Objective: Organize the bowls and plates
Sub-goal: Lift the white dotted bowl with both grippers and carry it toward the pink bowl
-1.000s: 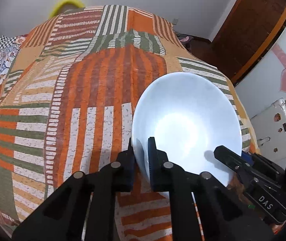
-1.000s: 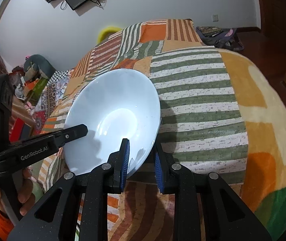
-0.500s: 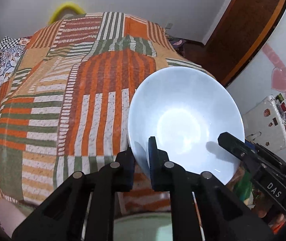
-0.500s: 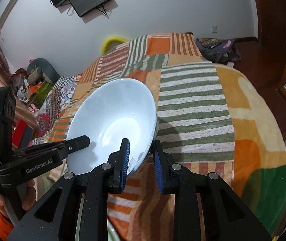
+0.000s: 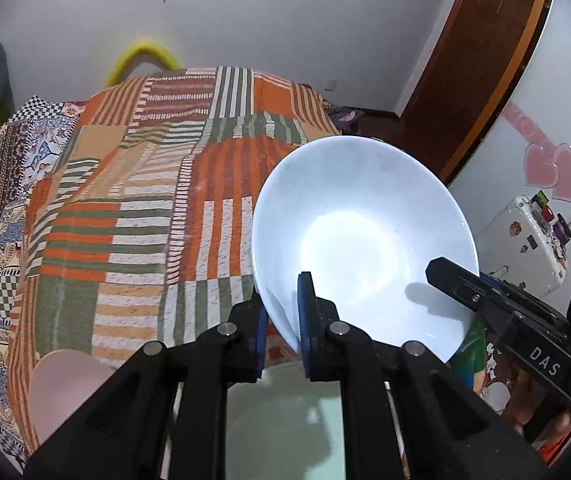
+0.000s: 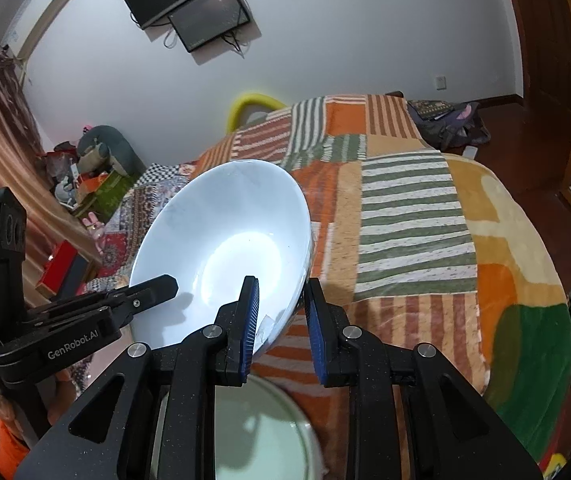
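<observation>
The white bowl (image 5: pixel 361 240), pinched at opposite rims by the left gripper (image 5: pixel 283 312) and right gripper (image 6: pixel 281 316), now hangs higher above the striped blanket (image 5: pixel 145 208); a pale green dish (image 5: pixel 285 420) and a pink plate (image 5: pixel 65 384) have come into view beneath

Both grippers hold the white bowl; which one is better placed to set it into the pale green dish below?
Probably the left gripper: the pale green dish sits directly under it, and its grip on the white bowl looks tighter.
</observation>
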